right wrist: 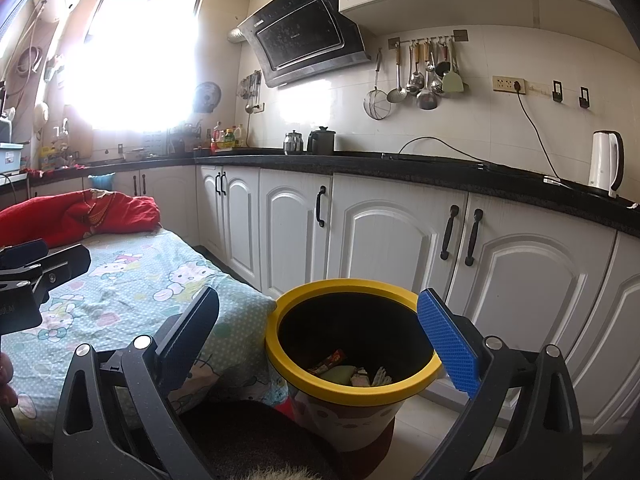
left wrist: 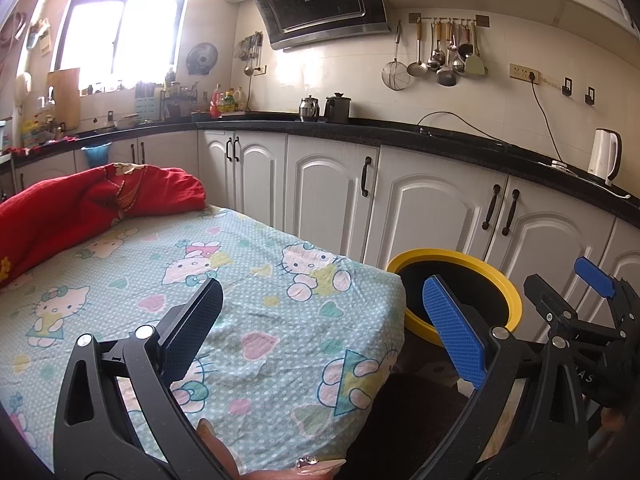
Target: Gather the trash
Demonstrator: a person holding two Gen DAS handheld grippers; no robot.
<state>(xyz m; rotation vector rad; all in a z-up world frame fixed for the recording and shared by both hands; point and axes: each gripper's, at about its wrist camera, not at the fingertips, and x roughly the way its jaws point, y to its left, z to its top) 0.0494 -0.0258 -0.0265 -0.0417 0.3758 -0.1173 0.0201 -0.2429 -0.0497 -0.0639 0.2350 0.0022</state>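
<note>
We've got the table (left wrist: 248,264) in its cartoon-cat sheet filling the left wrist view, nothing on it but a red blanket (left wrist: 80,204) upper left. Left gripper (left wrist: 320,320) and right gripper (right wrist: 320,332) both gape wide, holding nothing. Only the right wrist view looks into the yellow-rimmed bin (right wrist: 352,390): wrappers (right wrist: 332,360) lie at the bottom. Hood lettering's too small to read.

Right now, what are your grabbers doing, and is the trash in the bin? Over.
Left gripper open, empty, over the table. Right gripper open, empty, above the bin. Trash lies inside. Nothing in the way.
</note>
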